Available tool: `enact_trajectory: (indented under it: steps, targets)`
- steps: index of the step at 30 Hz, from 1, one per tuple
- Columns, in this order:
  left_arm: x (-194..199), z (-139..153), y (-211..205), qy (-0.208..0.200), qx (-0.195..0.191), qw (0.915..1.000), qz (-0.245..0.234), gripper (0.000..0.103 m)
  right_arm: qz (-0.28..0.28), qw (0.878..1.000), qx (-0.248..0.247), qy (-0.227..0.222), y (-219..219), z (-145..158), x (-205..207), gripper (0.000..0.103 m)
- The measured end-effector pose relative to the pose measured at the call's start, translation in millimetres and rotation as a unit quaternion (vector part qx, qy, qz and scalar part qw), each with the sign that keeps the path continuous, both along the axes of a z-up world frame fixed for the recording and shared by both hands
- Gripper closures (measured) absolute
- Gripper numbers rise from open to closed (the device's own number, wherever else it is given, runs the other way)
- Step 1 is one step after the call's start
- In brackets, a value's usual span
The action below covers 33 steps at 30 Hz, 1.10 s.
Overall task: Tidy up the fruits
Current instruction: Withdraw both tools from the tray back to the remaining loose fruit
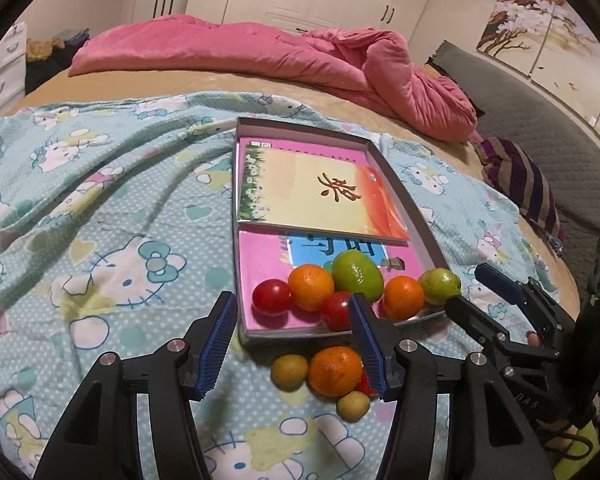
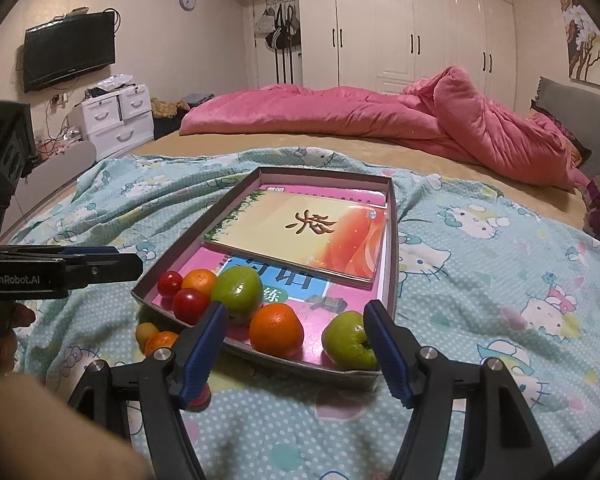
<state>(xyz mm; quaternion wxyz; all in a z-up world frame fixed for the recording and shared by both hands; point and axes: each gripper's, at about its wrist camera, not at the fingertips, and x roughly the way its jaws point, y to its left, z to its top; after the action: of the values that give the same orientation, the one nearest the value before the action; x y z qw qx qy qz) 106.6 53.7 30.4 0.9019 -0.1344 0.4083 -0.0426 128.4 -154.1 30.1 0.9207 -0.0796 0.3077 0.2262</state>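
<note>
A shallow grey box (image 1: 296, 335) (image 2: 300, 372) lies on the bed with two books in it. At its near end sit two red tomatoes (image 1: 272, 297) (image 2: 169, 282), two oranges (image 1: 404, 297) (image 2: 276, 334), a big green fruit (image 1: 358, 276) (image 2: 236, 290) and a small green guava (image 1: 440, 285) (image 2: 348, 340). An orange (image 1: 335, 370) (image 2: 160, 340) and small yellowish fruits (image 1: 289, 371) lie on the blanket in front of the box. My left gripper (image 1: 292, 298) (image 2: 128, 260) hovers open over them, holding nothing. My right gripper (image 2: 297, 307) (image 1: 464, 287) stands open at the box's near right corner, beside the guava.
A blue cartoon-print blanket (image 1: 120, 220) covers the near part of the bed. A pink quilt (image 1: 260, 52) lies bunched across the far side, and a striped cushion (image 1: 524, 184) is at the right. White drawers (image 2: 116, 116) and a wall television (image 2: 68, 52) stand at the far left.
</note>
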Motion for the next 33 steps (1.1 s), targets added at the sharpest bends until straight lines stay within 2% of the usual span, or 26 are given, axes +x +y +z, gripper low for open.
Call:
enact_trajectory:
  steps: [5,14,33]
  targets:
    - [-5,-2,3,0.003,0.003,1.0000,-0.002,0.044,0.017,1.000,0.006,0.000,0,2,-6,0.033]
    - [-12,-8,-1,0.011,0.008,0.9997,-0.019,0.044,0.050,0.999,-0.015,0.002,9,-4,-17,0.033]
    - [-22,-22,-17,0.035,0.032,0.9973,-0.055,0.044,0.092,0.993,-0.051,0.058,19,-32,-21,0.033]
